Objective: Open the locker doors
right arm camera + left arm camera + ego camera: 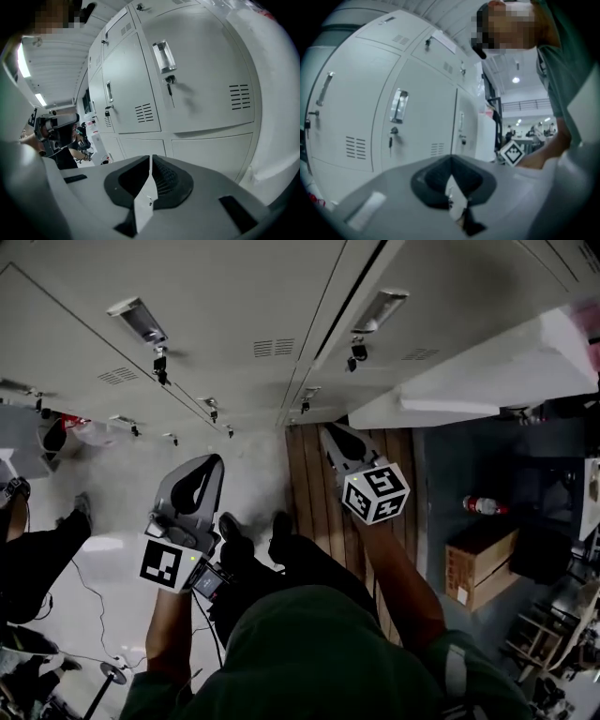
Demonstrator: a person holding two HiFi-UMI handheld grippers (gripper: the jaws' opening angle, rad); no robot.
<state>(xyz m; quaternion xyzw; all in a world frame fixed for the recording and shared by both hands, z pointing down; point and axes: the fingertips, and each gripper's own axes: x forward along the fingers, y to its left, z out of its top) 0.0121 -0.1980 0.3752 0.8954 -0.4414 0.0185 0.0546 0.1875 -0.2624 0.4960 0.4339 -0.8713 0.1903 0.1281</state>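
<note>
A bank of pale grey lockers point(244, 306) fills the top of the head view. The doors in front of me are closed, each with a recessed handle point(138, 320) and a key point(161, 362) hanging in its lock. At the right one white door point(487, 371) swings out from the row. My left gripper point(217, 461) is shut and empty, a short way off the lockers; its own view shows a handle point(398, 105) and a key point(392, 133) ahead. My right gripper point(325, 430) is also shut and empty, facing a closed door's handle point(164, 55) and key point(169, 84).
A cardboard box point(480, 563) and a bottle point(483, 505) lie on the dark floor at the right. A strip of wooden boards point(309, 479) runs under the right gripper. Another person point(33, 554) stands at the left, with a cable point(89, 601) trailing on the floor.
</note>
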